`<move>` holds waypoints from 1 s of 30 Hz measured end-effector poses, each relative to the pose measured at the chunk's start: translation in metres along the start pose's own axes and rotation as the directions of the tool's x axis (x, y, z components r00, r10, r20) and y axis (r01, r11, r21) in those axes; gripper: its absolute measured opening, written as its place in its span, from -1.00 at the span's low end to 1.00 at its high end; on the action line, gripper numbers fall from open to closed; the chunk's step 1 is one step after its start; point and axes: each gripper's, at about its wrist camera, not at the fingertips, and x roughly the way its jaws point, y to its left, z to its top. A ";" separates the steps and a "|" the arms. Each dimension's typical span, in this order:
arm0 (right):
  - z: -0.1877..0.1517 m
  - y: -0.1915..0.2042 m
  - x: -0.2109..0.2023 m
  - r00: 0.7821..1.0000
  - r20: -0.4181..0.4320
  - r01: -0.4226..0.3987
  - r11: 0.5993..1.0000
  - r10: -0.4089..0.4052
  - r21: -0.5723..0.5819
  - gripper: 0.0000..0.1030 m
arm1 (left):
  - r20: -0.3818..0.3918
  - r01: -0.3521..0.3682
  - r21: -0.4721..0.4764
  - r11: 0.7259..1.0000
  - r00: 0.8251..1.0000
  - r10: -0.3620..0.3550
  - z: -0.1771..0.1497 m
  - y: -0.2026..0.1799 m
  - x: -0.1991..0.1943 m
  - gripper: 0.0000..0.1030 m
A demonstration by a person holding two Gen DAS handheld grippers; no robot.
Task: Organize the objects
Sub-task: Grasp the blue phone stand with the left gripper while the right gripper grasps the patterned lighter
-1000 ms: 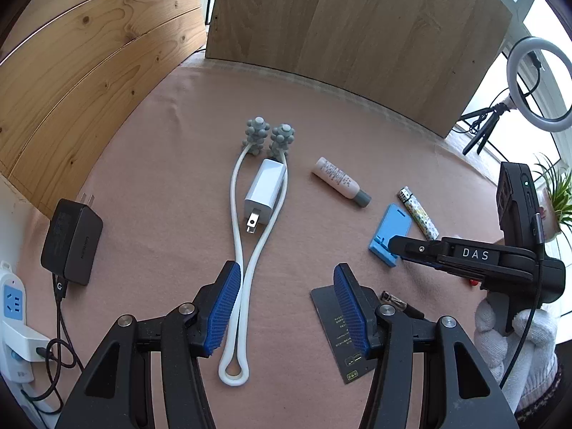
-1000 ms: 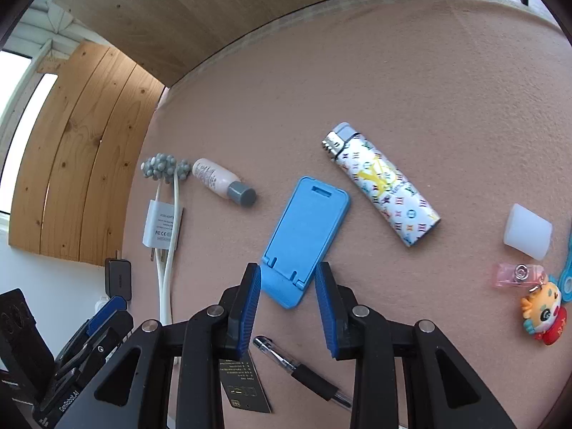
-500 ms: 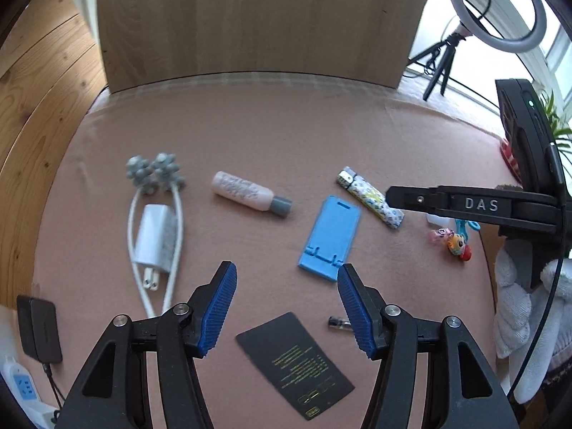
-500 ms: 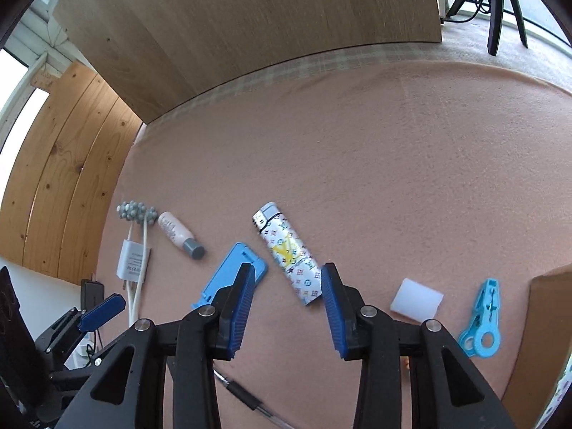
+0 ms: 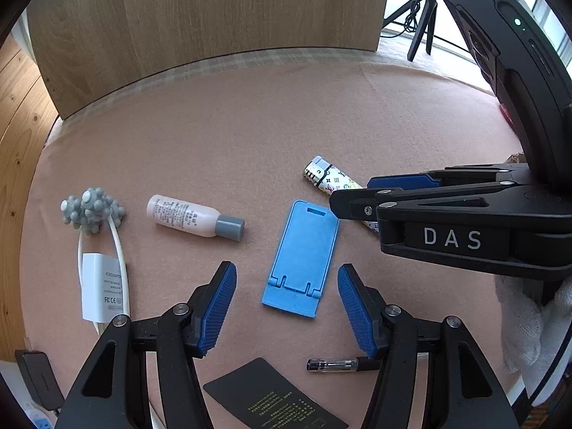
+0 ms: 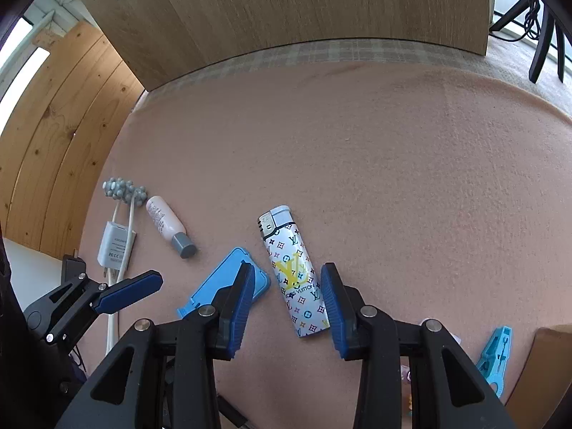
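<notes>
Right wrist: right claw [image 6: 286, 300] open astride lighter [image 6: 293, 271], bare felt [image 6: 393, 164] beyond.

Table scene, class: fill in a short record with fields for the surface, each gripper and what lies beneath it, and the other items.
surface: pink felt mat
left gripper: open, over blue phone stand, not touching
right gripper: open, astride patterned lighter, pads clear of it
left side: white charger, white cord with grey knobs, small bottle lying down
near edge: black card, pen
right side: blue clip
</notes>
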 end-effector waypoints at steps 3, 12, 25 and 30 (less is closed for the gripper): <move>0.001 0.000 0.003 1.000 -0.002 0.006 1.000 -0.006 -0.011 -0.32 | -0.010 0.001 0.006 1.000 1.000 -0.001 -0.001 0.000 0.005 0.22; -0.003 -0.008 -0.001 0.999 -0.013 0.029 1.000 -0.029 -0.003 -0.56 | -0.034 0.000 0.022 1.000 0.999 0.001 0.003 -0.007 0.018 0.22; -0.040 -0.026 -0.019 0.997 0.035 0.064 0.997 -0.065 0.044 -0.58 | 0.019 -0.033 -0.056 0.998 0.999 0.034 0.001 -0.005 0.018 -0.18; -0.061 -0.024 -0.026 0.994 0.071 0.079 0.994 -0.084 0.069 -0.59 | 0.030 0.013 -0.143 0.990 1.000 -0.009 -0.010 0.004 0.010 -0.24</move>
